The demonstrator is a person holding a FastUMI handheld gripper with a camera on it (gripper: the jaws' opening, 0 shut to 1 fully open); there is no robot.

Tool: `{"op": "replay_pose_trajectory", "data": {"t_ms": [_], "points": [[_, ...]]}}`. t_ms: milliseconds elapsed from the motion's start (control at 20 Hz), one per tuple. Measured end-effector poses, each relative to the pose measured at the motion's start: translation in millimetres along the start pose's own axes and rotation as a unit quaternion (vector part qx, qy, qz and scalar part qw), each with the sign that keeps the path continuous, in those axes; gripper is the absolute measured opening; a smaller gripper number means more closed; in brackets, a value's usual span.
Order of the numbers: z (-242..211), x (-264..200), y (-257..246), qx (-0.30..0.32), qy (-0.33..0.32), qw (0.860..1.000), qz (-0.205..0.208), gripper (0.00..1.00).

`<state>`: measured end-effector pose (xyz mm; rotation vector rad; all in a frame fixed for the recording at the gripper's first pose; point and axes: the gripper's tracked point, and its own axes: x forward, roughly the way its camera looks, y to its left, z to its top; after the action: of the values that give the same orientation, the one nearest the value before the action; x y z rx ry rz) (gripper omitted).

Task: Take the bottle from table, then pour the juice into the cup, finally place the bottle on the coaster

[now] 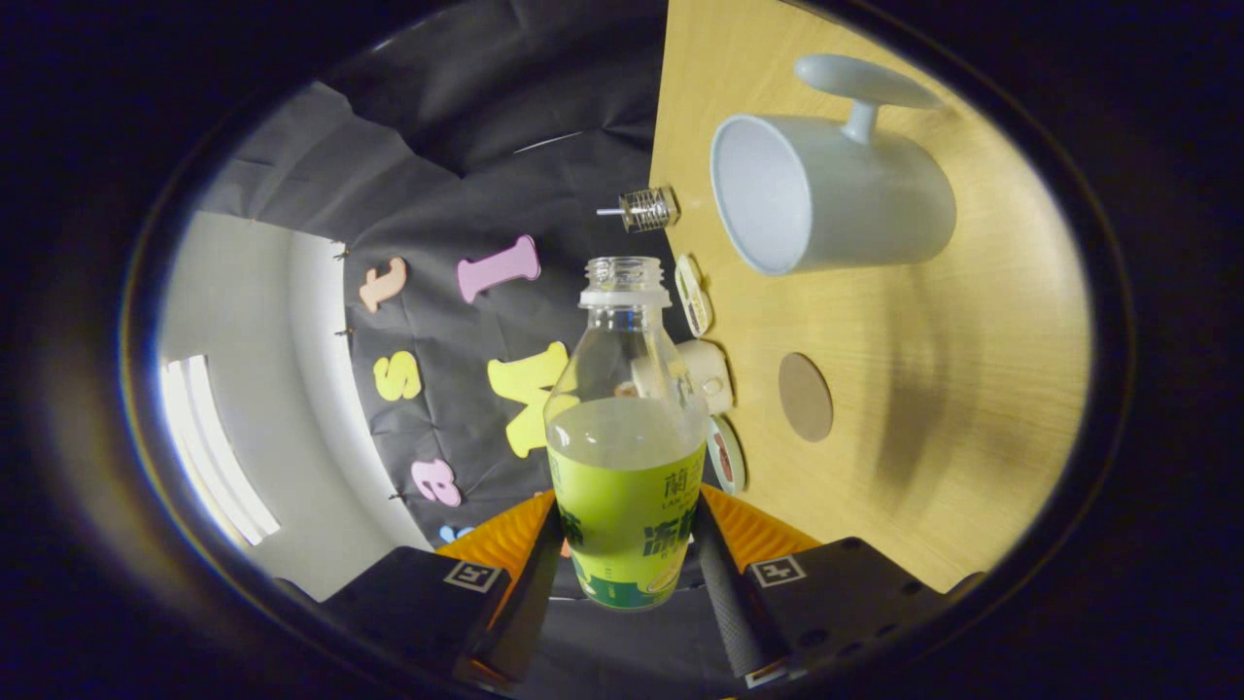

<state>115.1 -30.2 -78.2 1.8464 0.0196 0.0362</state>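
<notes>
My gripper (627,559) is shut on a clear bottle (627,437) with a green label, both fingers pressing its lower body. The bottle has no cap and holds pale juice up to about the label's top edge. The whole view is rolled sideways, so the wooden table (972,389) stands like a wall beside the bottle. A white cup (836,194) with a handle sits on that table, its open mouth facing the bottle's side, beyond and off to the side of the bottle's neck. A round brown coaster (806,397) lies on the table between the cup and my fingers.
Along the table's edge near the bottle are a small glass jar with a metal stem (648,208), a small white pot (708,374) and two round discs (693,294). Black cloth wall and a white wall with a bright window lie beyond.
</notes>
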Motion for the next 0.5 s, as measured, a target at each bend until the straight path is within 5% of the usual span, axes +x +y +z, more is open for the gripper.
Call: {"op": "replay_pose_trajectory", "data": {"t_ms": [500], "points": [[0.4, 7.5, 6.0, 0.036, 0.002, 0.999, 0.011, 0.78]]}}
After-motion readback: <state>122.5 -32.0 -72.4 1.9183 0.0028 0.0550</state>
